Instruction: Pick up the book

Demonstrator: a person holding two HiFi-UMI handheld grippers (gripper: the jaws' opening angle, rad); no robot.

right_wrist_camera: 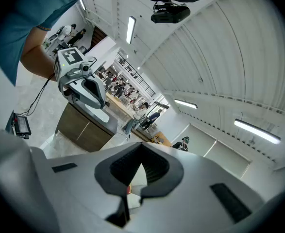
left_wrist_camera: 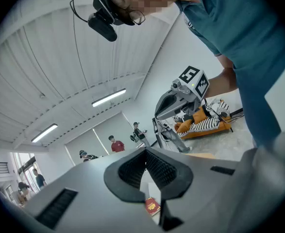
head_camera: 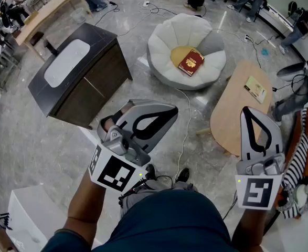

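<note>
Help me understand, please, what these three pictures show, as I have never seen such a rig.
There is no robot here: a person holds a two-jaw gripper in each hand. The head view comes from a camera on the person's head, looking down at the left gripper and the right gripper. The other two pictures come from cameras riding on each gripper, looking along its jaws. Both pairs of jaws are shut with nothing between them. Ahead on the floor, a red book lies on a white flower-shaped cushion. A wooden table and a dark cabinet stand on either side of it.
</note>
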